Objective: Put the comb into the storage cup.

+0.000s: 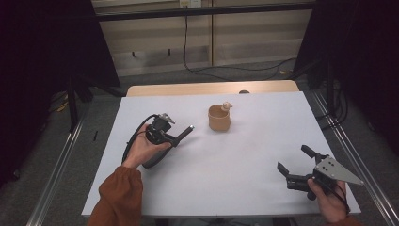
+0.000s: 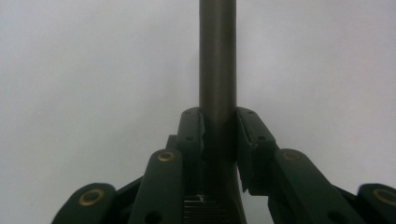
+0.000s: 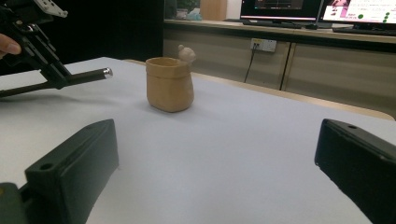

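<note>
High view: left gripper (image 1: 175, 138) squeezes a thin dark metal rod (image 1: 184, 133), tip aimed toward the tan clay cup (image 1: 219, 118); right gripper (image 1: 295, 163) gapes empty, farther off.

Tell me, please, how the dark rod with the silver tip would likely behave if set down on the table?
The rod looks round and smooth, so it would probably roll. It juts straight from the left hand-held gripper without sagging, so likely stiff. Its matte surface may grip fairly well.

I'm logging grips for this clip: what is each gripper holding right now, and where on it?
The left gripper clamps a dark rod partway along its shaft, silver-tipped end pointing toward the tan cup. The right gripper stands open, holding nothing.
</note>
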